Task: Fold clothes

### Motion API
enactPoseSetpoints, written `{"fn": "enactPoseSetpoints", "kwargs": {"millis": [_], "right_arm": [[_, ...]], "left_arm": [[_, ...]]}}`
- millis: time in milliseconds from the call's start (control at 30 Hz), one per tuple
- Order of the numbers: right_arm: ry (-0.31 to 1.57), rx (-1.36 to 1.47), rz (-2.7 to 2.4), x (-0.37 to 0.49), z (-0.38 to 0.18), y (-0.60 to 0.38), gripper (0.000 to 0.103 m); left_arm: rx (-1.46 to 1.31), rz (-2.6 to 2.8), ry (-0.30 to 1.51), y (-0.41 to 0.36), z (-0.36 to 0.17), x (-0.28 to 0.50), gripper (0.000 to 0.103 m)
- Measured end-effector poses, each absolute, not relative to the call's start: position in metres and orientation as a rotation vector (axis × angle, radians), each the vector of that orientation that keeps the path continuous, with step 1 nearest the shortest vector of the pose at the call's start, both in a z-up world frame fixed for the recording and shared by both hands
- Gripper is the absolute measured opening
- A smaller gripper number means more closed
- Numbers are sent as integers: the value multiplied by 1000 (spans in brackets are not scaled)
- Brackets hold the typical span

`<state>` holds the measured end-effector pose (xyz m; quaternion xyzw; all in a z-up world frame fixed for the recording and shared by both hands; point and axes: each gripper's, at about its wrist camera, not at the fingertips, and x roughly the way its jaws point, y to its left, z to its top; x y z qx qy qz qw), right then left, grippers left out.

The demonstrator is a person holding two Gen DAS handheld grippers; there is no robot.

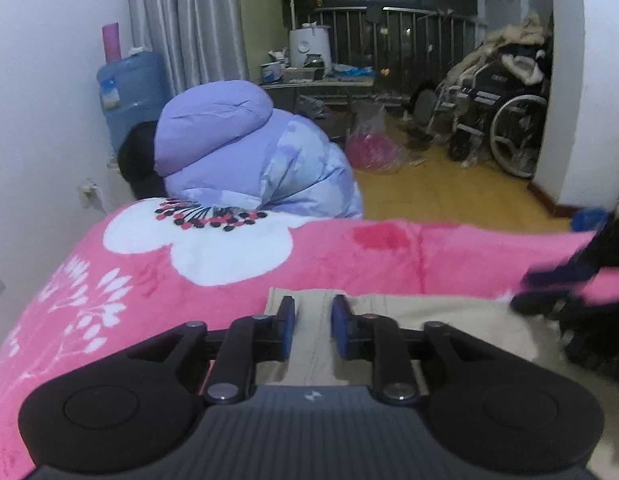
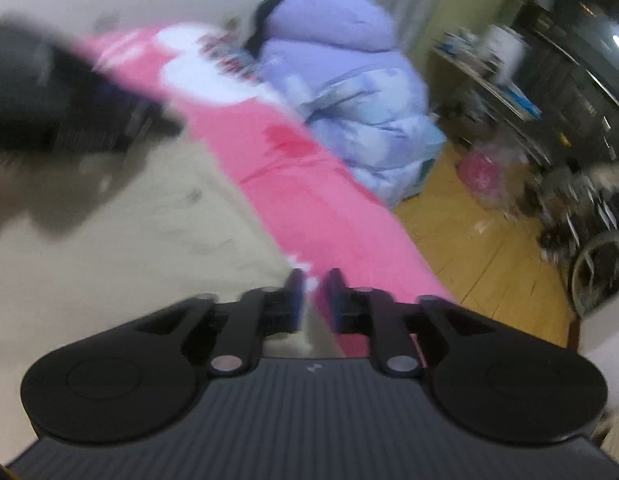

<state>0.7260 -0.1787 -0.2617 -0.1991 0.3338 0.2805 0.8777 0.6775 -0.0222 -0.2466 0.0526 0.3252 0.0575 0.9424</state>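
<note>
A beige garment (image 1: pixel 449 320) lies flat on a pink blanket with a white flower print (image 1: pixel 269 256). My left gripper (image 1: pixel 313 304) hovers low over the garment's far left corner. It is open, with a stitched seam showing in the narrow gap between its blue pads. My right gripper (image 1: pixel 569 280) is a dark blur at the garment's right edge. In the blurred right wrist view, the right gripper (image 2: pixel 315 276) sits at the edge of the garment (image 2: pixel 129 220), where it meets the blanket (image 2: pixel 309 184). A narrow gap shows between its fingers. The left gripper (image 2: pixel 49 100) is at upper left.
A lilac puffy jacket (image 1: pixel 245 148) is heaped beyond the blanket's far edge. A blue water jug (image 1: pixel 129 92) stands by the white wall. On the wooden floor (image 1: pixel 449 188) sit a pink plastic bag (image 1: pixel 369 148) and a wheelchair (image 1: pixel 501 120) piled with clothes.
</note>
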Motion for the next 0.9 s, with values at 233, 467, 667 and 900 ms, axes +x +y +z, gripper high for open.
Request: {"fn": "enactPoseSetpoints", "kwargs": {"millis": [233, 467, 667, 900], "right_arm": [[795, 254, 492, 751, -204, -307, 45], [776, 280, 371, 666, -145, -434, 45], [803, -1, 224, 575, -156, -487, 45], [896, -246, 118, 527, -219, -505, 43]], "left_arm": [[-6, 212, 660, -3, -232, 673, 68], [45, 195, 606, -20, -210, 645, 69], [75, 67, 614, -55, -196, 621, 69], [147, -228, 692, -129, -207, 588, 69]]}}
